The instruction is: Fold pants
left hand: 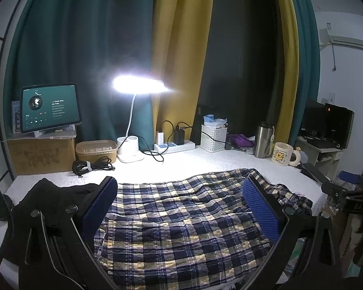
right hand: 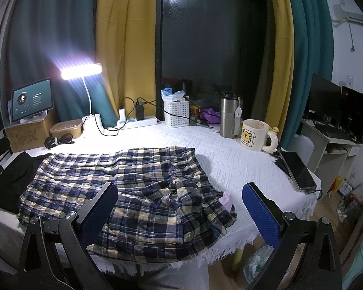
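Note:
The plaid pants (left hand: 181, 220) lie spread over the front of the white-clothed table (left hand: 205, 162). In the right wrist view the pants (right hand: 123, 188) show rumpled at their right end, with a pale lilac patch there. My left gripper (left hand: 181, 207) is open, its blue pads wide apart above the pants, holding nothing. My right gripper (right hand: 181, 210) is open too, above the pants' rumpled right part, holding nothing. A black garment (left hand: 48, 193) lies at the pants' left end.
Along the back stand a lit desk lamp (left hand: 138, 87), a tablet (left hand: 50, 107) on a cardboard box, a power strip (left hand: 174, 146), a white basket (left hand: 213, 136), a steel tumbler (right hand: 228, 117) and a mug (right hand: 254, 135). A phone (right hand: 297, 171) lies at the right edge.

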Demonstrator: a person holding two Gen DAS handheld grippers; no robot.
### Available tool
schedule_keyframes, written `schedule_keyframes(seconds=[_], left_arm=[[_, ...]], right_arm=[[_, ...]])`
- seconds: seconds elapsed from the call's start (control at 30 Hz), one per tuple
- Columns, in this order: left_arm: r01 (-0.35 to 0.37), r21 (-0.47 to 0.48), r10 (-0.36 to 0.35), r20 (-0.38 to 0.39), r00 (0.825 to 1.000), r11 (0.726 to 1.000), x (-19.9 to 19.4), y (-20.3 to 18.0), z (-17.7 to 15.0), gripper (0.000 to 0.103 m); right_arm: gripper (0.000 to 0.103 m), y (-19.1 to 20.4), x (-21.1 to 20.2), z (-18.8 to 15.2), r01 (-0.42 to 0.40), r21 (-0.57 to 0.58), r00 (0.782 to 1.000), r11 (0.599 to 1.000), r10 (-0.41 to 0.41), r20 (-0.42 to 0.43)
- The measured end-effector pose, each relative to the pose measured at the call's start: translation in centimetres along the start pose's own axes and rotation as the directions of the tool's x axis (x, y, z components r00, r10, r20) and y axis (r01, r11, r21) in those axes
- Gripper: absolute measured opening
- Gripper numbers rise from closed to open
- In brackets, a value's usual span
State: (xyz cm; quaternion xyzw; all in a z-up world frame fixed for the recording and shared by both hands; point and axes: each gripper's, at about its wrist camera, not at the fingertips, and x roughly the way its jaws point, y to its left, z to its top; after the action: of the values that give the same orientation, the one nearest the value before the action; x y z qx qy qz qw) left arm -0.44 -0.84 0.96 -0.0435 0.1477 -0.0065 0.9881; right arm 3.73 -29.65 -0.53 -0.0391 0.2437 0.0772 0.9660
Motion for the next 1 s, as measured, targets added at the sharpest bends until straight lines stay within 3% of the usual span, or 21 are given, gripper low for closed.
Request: schedule_keyframes(seconds=[1.0], left_arm=[[0.031, 0.004, -0.032, 0.013, 0.999, 0.999, -0.38, -0.23, 0.29, 0.102]], right_arm=[[0.103, 0.34, -0.12, 0.43, -0.012, -0.006, 1.000, 1.000, 0.012, 0.002]])
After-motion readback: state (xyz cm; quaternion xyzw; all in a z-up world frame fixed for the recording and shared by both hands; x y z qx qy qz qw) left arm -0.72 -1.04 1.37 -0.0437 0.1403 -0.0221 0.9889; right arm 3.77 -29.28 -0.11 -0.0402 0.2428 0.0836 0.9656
